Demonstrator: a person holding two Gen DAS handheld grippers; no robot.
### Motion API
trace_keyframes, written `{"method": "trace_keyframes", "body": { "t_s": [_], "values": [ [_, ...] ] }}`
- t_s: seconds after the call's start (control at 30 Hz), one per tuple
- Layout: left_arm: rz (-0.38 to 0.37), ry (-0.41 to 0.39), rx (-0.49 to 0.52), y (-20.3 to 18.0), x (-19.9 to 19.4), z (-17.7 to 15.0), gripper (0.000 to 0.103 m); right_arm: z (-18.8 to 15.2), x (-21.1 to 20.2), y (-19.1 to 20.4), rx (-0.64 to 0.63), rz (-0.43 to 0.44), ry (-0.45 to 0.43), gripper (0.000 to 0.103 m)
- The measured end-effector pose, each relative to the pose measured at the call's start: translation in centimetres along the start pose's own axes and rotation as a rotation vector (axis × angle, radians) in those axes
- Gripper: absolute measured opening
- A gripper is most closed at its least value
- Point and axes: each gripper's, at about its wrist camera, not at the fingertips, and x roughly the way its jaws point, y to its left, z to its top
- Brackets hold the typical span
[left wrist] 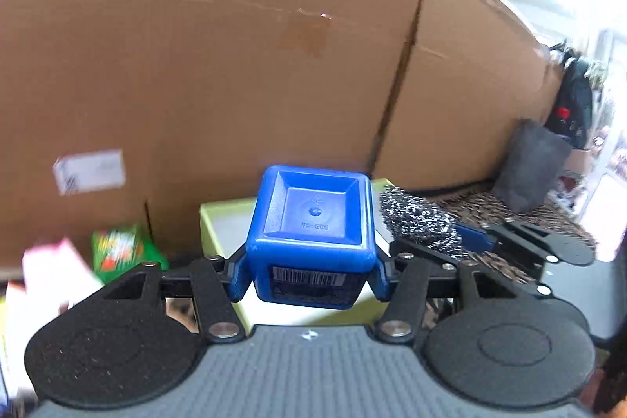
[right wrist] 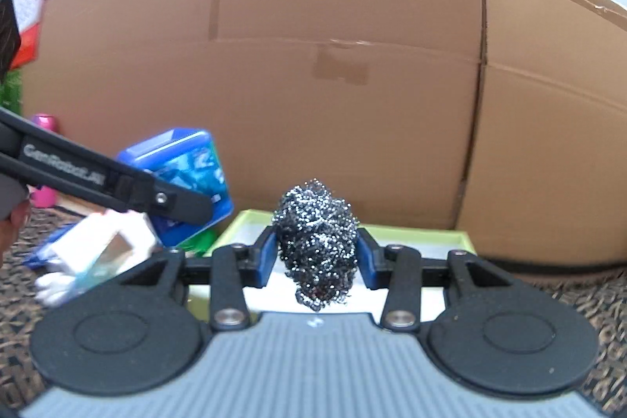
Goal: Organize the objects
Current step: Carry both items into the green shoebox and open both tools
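Observation:
My left gripper (left wrist: 311, 277) is shut on a blue square plastic container (left wrist: 311, 222), bottom side toward the camera, held above a light green tray (left wrist: 219, 222). My right gripper (right wrist: 317, 257) is shut on a steel wool scrubber (right wrist: 317, 241), held above the same green tray (right wrist: 431, 234). The scrubber (left wrist: 419, 222) and the right gripper also show in the left wrist view, just right of the blue container. The blue container (right wrist: 184, 167) and the left gripper's arm show at the left of the right wrist view.
A large cardboard box (left wrist: 274, 65) stands right behind the tray. A green packet (left wrist: 121, 253) and pink and white items (left wrist: 51, 269) lie at the left. A dark grey block (left wrist: 533, 163) stands at the right on the patterned brown cloth (right wrist: 588, 300). White packets (right wrist: 90, 257) lie left of the tray.

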Motion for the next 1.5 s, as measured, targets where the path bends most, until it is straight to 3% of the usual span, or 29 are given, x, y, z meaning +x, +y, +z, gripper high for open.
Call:
{"method": "trace_keyframes", "body": {
  "t_s": [0.2, 0.33, 0.37, 0.4, 0.43, 0.47, 0.53, 0.7, 0.9, 1.0, 1.07, 1.27, 1.5],
  "values": [
    [0.060, 0.080, -0.011, 0.7, 7.9, 0.8, 0.059, -0.2, 7.8, -2.6, -0.011, -0.043, 0.137, 0.042],
    [0.075, 0.093, -0.018, 1.9, 10.3, 0.4, 0.059, -1.3, 11.9, -3.4, -0.010, -0.018, 0.224, 0.042],
    [0.077, 0.087, -0.031, 2.3, 10.7, 0.2, 0.063, -1.5, 12.9, -3.4, -0.012, -0.013, 0.246, 0.043],
    [0.073, 0.078, -0.036, 2.6, 11.0, 0.1, 0.071, -1.7, 13.7, -3.5, -0.014, -0.002, 0.266, 0.049],
    [0.071, 0.082, -0.042, 2.9, 11.2, 0.1, 0.089, -2.0, 14.6, -3.6, -0.013, 0.023, 0.298, 0.058],
    [0.067, 0.095, -0.048, 3.0, 11.2, 0.1, 0.093, -2.2, 15.5, -3.8, -0.008, 0.060, 0.346, 0.076],
    [0.049, 0.099, -0.051, 3.0, 10.7, 0.1, 0.093, -2.4, 16.0, -3.9, -0.014, 0.087, 0.371, 0.082],
    [0.051, 0.058, -0.063, 2.7, 8.7, 0.7, 0.093, -1.3, 13.4, -5.2, 0.028, 0.043, 0.289, 0.101],
    [0.086, 0.003, -0.081, 1.9, 3.7, -0.3, 0.093, 0.4, 7.5, -5.7, 0.108, 0.054, 0.167, 0.103],
    [0.138, -0.035, -0.135, 2.1, 0.2, -2.9, 0.093, -0.4, 4.9, -3.3, 0.176, 0.161, 0.175, 0.103],
    [0.145, -0.054, -0.165, 2.6, -2.3, -5.2, 0.093, -0.8, 3.3, -2.3, 0.191, 0.185, 0.170, 0.103],
    [0.289, -0.024, -0.169, 3.9, -7.4, -11.7, 0.093, -4.4, -1.3, 1.3, 0.233, 0.282, 0.189, 0.103],
    [0.400, 0.026, -0.285, 7.8, -10.2, -16.8, 0.092, -9.7, -1.4, 7.3, 0.219, 0.298, 0.298, 0.103]
  ]
}}
